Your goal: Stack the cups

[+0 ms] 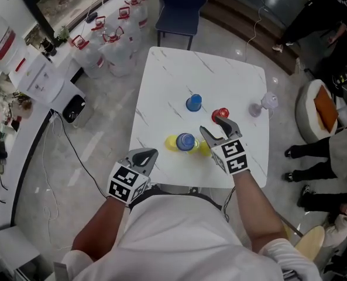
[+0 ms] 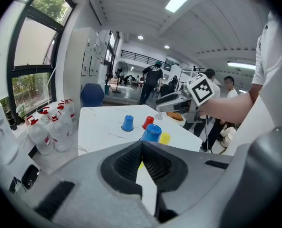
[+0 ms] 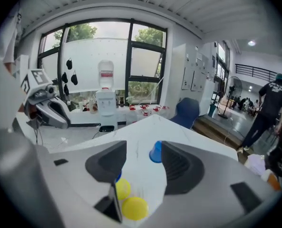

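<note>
1. Right gripper [image 1: 212, 126], jaws apart and empty, hovers over two yellow plastic cups [image 1: 171, 143] flanking a blue plastic cup [image 1: 185, 141] on the white marble worktop [image 1: 167, 81].
2. Left gripper [image 1: 149, 155], closed on nothing, hangs at its near edge.

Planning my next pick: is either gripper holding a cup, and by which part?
Nothing is held. Right gripper: jaws apart, empty. Left gripper: jaws together on nothing.

far blue cup [image 1: 193, 102]: inverted | near blue cup [image 1: 185, 141]: between yellow cups [image 1: 171, 143]
</note>
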`<state>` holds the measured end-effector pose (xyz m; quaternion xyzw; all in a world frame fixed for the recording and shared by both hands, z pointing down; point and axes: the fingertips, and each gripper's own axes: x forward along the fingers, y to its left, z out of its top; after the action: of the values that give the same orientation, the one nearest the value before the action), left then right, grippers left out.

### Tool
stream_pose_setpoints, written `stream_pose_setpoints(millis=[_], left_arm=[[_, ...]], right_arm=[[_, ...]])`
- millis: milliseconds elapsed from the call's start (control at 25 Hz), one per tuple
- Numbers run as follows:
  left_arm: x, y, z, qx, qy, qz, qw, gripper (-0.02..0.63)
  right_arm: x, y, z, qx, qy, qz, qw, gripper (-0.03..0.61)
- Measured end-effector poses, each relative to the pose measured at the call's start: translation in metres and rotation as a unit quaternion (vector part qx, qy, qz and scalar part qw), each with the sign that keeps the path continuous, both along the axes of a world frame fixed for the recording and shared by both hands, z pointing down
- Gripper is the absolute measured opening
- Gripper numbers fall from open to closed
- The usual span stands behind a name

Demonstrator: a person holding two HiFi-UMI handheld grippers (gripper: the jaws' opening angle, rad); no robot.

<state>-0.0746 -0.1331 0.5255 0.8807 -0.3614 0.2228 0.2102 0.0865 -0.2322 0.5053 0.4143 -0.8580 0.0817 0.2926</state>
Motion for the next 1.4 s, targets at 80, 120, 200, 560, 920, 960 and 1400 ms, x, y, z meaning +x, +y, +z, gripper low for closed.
stream_pose_setpoints(millis=[80, 120, 200, 560, 920, 960, 1400], left_arm=[[-0.002, 0.002, 0.000, -0.003, -0.004, -0.006, 1.0000, 0.008], [-0.004, 0.003, 0.000, -0.005, -0.005, -0.011, 0.9999, 0.008], [-0.008, 0.006, 0.000, -0.009, -0.009, -0.023, 0.9997, 0.008], [-0.030, 0.019, 0.005, -0.026, -0.017, -0.081, 0.9962, 0.008], [-0.040, 0.024, 0.010, -0.035, -0.014, -0.111, 0.9931, 0.008], [-0.040, 0.024, 0.011, -0.036, -0.014, -0.111, 0.9931, 0.008], [-0.011, 0.002, 0.002, -0.010, 0.001, -0.055, 0.9984, 0.008]], right_arm=[[0.010, -0.023, 0.023, -0.024, 0.005, 0.017, 1.000, 0.232], [0.015, -0.034, 0.035, -0.039, 0.002, 0.026, 0.999, 0.232], [0.020, -0.054, 0.057, -0.067, 0.000, 0.041, 0.997, 0.233], [-0.006, -0.115, 0.106, -0.106, 0.056, 0.010, 0.993, 0.249], [-0.012, -0.133, 0.136, -0.123, 0.111, -0.012, 0.986, 0.217], [-0.013, -0.133, 0.136, -0.119, 0.110, -0.013, 0.987, 0.213], [-0.006, -0.096, 0.037, -0.053, 0.032, -0.001, 0.998, 0.210]])
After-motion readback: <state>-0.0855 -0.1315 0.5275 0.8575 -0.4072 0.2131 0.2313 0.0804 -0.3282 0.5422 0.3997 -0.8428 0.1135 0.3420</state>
